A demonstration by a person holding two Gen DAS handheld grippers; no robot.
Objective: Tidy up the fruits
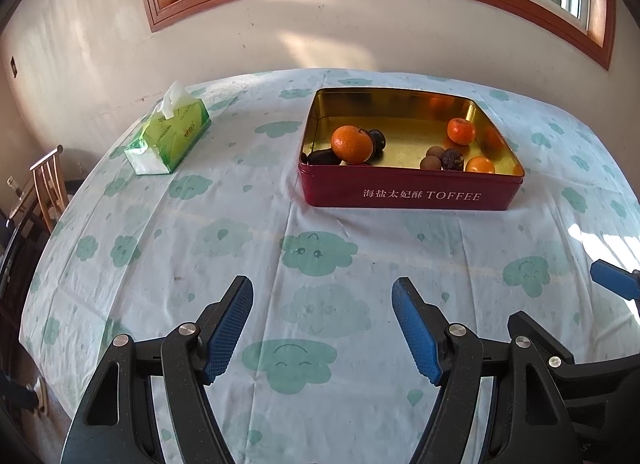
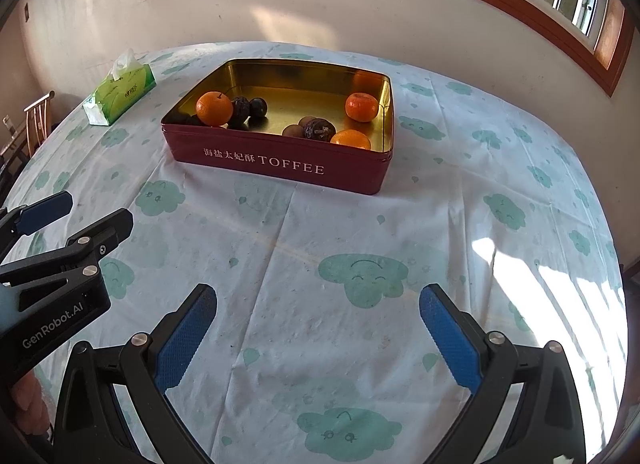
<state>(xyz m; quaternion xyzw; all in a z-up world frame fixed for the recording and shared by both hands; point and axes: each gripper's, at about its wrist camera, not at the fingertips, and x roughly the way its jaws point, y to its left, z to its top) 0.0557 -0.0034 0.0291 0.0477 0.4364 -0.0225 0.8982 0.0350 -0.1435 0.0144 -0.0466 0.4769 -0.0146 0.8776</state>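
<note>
Both tongs, left [image 1: 322,296] and right [image 2: 318,302], hang released, empty, tilted down toward the tin [image 2: 280,163].

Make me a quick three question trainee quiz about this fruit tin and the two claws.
1. True or false: the left claw is shut on an orange.
2. How many orange fruits lie in the red tin?
3. What sits left of the tin? A) tissue pack B) kettle C) bowl

Key: 1 false, both it and the right claw are open and empty; 2 three; 3 A.
</note>
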